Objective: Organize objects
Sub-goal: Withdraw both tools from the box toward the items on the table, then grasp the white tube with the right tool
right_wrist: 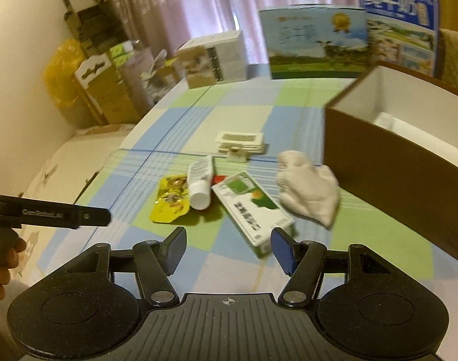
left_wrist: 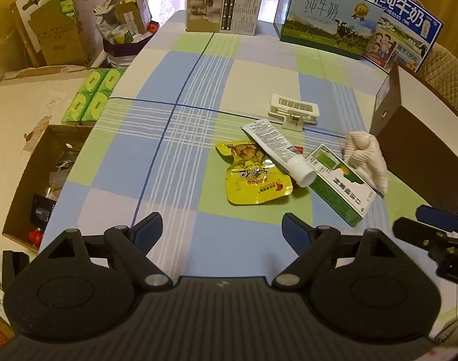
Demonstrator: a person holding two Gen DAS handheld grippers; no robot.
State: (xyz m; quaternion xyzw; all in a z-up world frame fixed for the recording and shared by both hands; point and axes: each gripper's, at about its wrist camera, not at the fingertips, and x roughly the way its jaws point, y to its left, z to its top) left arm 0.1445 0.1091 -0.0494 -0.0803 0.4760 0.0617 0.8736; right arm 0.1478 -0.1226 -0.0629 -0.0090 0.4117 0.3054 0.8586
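On the checked tablecloth [left_wrist: 174,156] lies a small pile: a yellow snack pouch [left_wrist: 253,177] [right_wrist: 170,200], a white tube [left_wrist: 281,150] [right_wrist: 200,182] across it, a green-and-white carton [left_wrist: 340,185] [right_wrist: 253,207], a white knitted cloth [left_wrist: 365,158] [right_wrist: 308,185] and a white plastic clip [left_wrist: 293,111] [right_wrist: 241,144]. To the right stands an open brown box [left_wrist: 421,153] [right_wrist: 394,162], white inside. My left gripper [left_wrist: 222,230] is open, short of the pile. My right gripper [right_wrist: 229,248] is open, its right finger just before the carton's near end.
Milk cartons [left_wrist: 325,21] and a beige box [left_wrist: 222,7] stand at the table's far edge. Left of the table are green tissue packs [left_wrist: 93,96], an open cardboard box [left_wrist: 45,180] and stacked clutter. A hand [right_wrist: 1,264] holds the left gripper's handle.
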